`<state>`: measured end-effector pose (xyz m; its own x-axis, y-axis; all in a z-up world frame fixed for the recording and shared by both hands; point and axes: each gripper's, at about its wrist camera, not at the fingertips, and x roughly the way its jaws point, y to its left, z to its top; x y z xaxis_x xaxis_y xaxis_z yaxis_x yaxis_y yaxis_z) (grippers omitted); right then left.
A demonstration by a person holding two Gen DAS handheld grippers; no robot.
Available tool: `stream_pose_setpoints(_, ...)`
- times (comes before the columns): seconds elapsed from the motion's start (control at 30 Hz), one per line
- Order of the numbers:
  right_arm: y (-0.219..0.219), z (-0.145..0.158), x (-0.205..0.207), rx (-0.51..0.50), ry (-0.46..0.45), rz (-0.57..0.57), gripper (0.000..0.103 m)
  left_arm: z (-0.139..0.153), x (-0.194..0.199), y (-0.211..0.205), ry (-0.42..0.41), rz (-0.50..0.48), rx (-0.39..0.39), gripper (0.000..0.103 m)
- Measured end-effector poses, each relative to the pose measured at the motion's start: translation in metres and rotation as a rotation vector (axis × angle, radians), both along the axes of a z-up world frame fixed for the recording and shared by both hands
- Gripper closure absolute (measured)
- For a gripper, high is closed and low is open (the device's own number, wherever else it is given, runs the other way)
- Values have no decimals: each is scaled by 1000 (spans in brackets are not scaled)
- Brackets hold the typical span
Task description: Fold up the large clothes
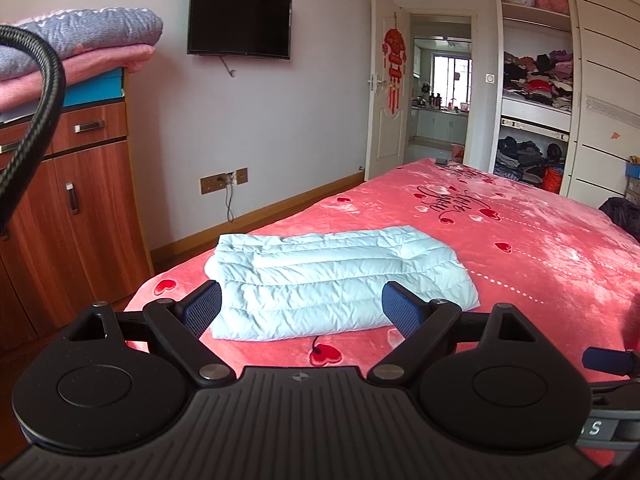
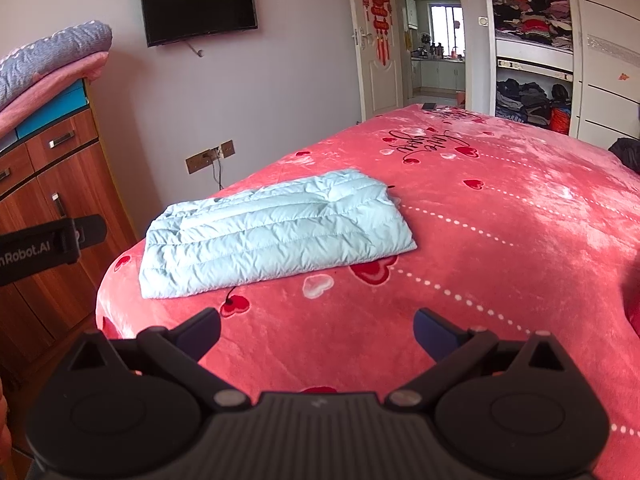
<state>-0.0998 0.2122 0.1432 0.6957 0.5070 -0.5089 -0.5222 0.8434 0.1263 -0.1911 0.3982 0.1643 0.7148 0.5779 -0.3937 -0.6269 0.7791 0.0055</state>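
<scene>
A light blue quilted jacket (image 1: 332,276) lies folded into a flat rectangle on the pink heart-print bed cover (image 1: 520,248). It also shows in the right wrist view (image 2: 272,232), near the bed's left corner. My left gripper (image 1: 302,310) is open and empty, held just short of the jacket's near edge. My right gripper (image 2: 316,330) is open and empty, above bare bed cover (image 2: 480,240), to the right of and behind the jacket. Part of the left gripper's body (image 2: 48,244) shows at the left edge of the right wrist view.
A wooden cabinet (image 1: 80,200) with folded blankets (image 1: 80,36) on top stands left of the bed. A black cable (image 1: 36,120) hangs at the left. A wall TV (image 1: 239,20), an open door (image 1: 386,88) and an open wardrobe (image 1: 536,92) are behind. A dark garment (image 1: 624,216) lies at the bed's right edge.
</scene>
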Motion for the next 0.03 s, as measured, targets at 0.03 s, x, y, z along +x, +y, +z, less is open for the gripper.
stream_pose_setpoints(0.03,-5,0,2,8,-5,-14,1,1,1,-3,-5,-5,9,0)
